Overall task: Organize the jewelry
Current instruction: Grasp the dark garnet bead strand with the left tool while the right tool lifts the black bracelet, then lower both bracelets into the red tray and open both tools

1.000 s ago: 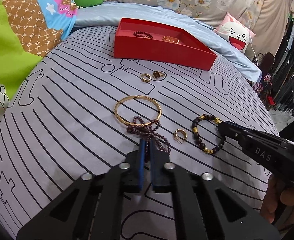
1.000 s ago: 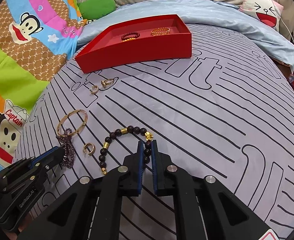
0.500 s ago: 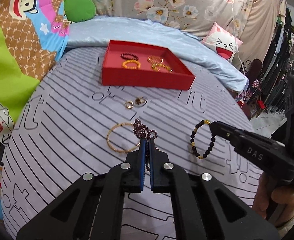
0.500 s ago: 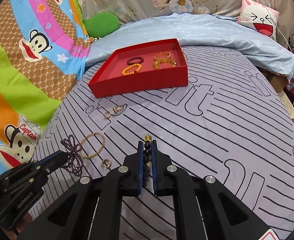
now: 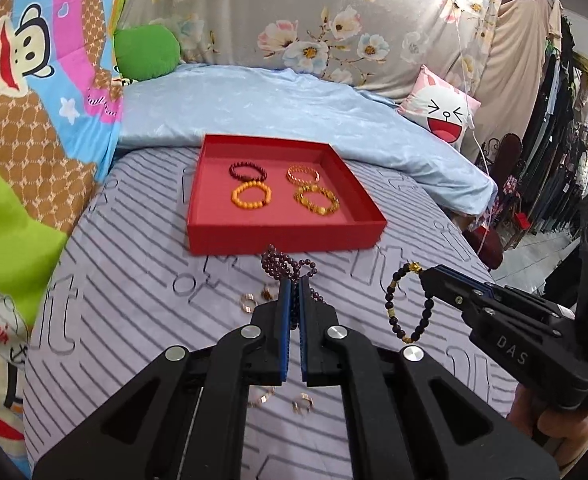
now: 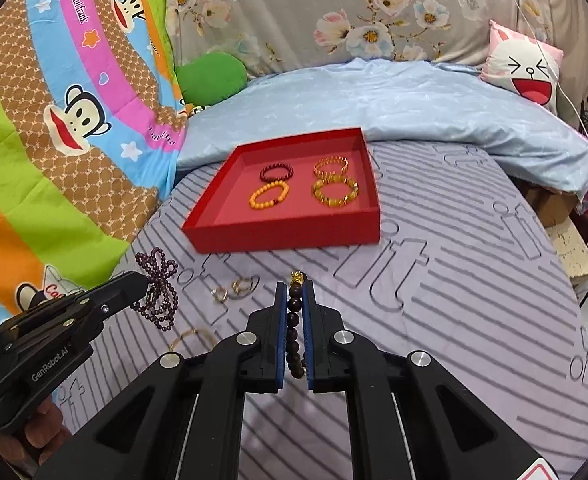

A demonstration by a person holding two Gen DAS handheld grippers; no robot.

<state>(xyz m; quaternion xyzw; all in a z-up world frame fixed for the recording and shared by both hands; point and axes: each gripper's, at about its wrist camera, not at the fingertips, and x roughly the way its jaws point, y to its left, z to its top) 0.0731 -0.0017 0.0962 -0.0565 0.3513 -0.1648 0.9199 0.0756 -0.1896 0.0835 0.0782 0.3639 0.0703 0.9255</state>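
Note:
My left gripper [image 5: 292, 282] is shut on a purple bead strand [image 5: 282, 266], lifted above the bed; from the right wrist view the same strand [image 6: 158, 286] hangs off its tip [image 6: 144, 280]. My right gripper [image 6: 294, 286] is shut on a dark bead bracelet with gold beads [image 6: 294, 316], which dangles as a loop [image 5: 407, 306] in the left wrist view. Ahead lies the red tray [image 5: 286, 234] [image 6: 286, 236], holding several bracelets: dark red [image 5: 248, 171], orange [image 5: 252, 196] and two golden ones [image 5: 317, 199].
Small gold rings [image 6: 234, 289] and a thin gold bangle [image 6: 192, 336] lie on the grey striped sheet [image 6: 453, 300] below the grippers. A light blue quilt [image 6: 393, 100], a green cushion [image 6: 212, 76] and a pink pillow [image 6: 525, 66] sit behind the tray. A hand [image 5: 553, 436] holds the right gripper.
Both grippers rose off the sheet with their bead pieces, and moved toward the red tray. The gold bangle and rings stayed on the sheet and dropped lower in view.

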